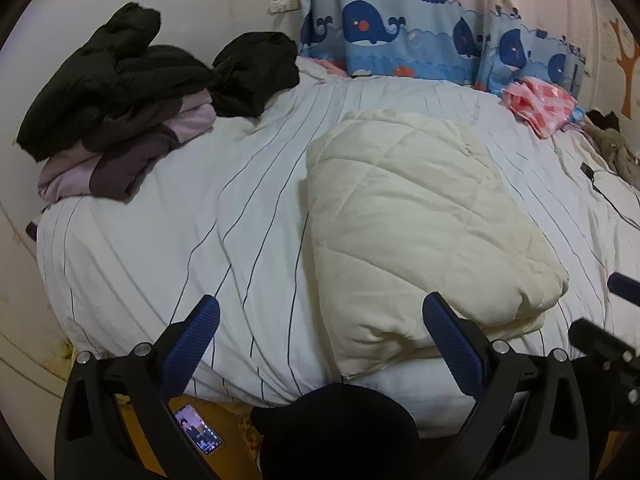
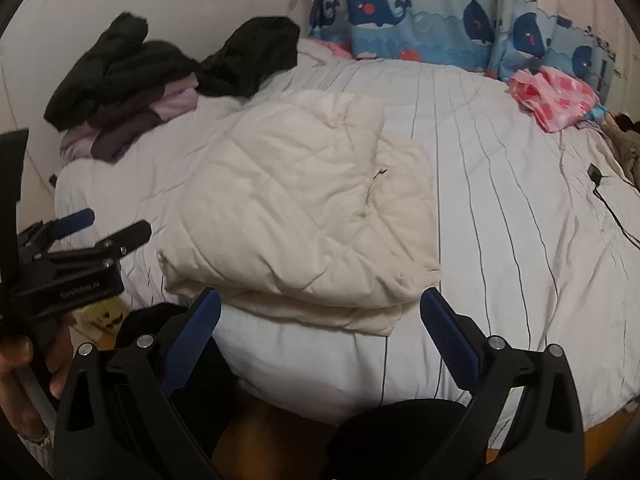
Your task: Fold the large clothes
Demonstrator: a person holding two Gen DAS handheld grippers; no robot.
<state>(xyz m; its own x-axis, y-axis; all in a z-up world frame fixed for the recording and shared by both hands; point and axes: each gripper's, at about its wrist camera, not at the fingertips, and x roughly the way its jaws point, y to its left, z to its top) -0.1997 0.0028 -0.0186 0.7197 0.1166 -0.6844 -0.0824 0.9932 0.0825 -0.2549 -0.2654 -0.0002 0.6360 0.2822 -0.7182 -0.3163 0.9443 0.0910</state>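
Observation:
A cream quilted garment (image 1: 416, 216) lies folded into a thick rectangle on the striped white bed (image 1: 180, 240); it also shows in the right wrist view (image 2: 288, 208). My left gripper (image 1: 320, 308) is open and empty, held over the bed's near edge beside the garment's near-left corner. My right gripper (image 2: 320, 300) is open and empty, just in front of the garment's near edge. The left gripper also shows at the left of the right wrist view (image 2: 108, 224). A fingertip of the right gripper shows at the right edge of the left wrist view (image 1: 624, 286).
A pile of black and purple clothes (image 1: 120, 104) sits at the bed's far left (image 2: 128, 88). A pink checked cloth (image 1: 540, 104) lies at the far right by the whale-print curtain (image 1: 400, 32). A black charger with its cable (image 2: 596, 176) lies on the right. A phone (image 1: 198, 428) lies on the floor.

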